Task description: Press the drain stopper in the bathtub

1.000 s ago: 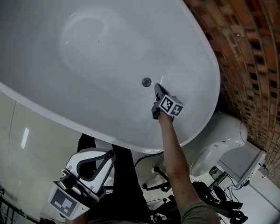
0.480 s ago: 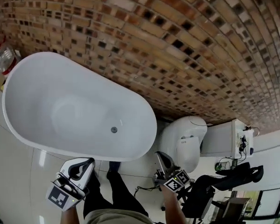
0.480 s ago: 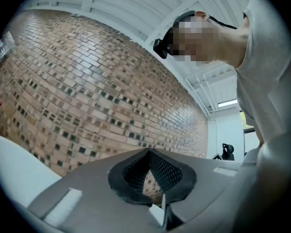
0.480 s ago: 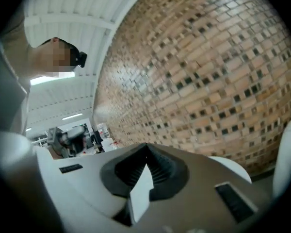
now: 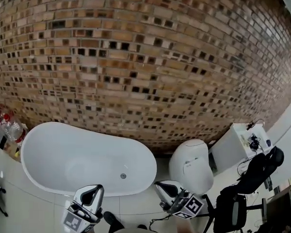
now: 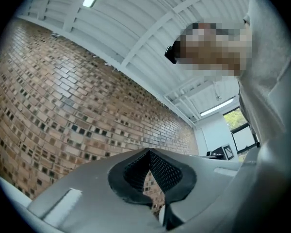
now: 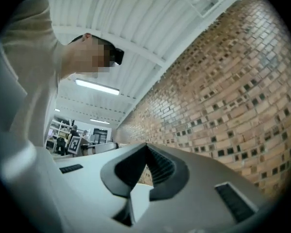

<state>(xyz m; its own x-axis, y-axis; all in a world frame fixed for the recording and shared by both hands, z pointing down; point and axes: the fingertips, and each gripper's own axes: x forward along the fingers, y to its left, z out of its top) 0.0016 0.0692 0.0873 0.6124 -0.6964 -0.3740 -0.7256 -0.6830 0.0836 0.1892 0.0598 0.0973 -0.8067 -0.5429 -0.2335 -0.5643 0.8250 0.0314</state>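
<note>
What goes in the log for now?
left gripper: shut, empty | right gripper: shut, empty | drain stopper: in bathtub, not touched | grippers outside tub

Pale glossy tiled floor (image 5: pixel 19 198), seen from above, with the objects that stand directly on it. A white oval bathtub (image 5: pixel 48 154) serves as landmark. Just right of the bathtub stands a white rounded toilet (image 5: pixel 191 166). Farther right of the bathtub are a white box-shaped unit (image 5: pixel 233 147) and a black office chair (image 5: pixel 252 178). Clear plastic bottles with red caps (image 5: pixel 12 127) stand at the bathtub's left end.
</note>
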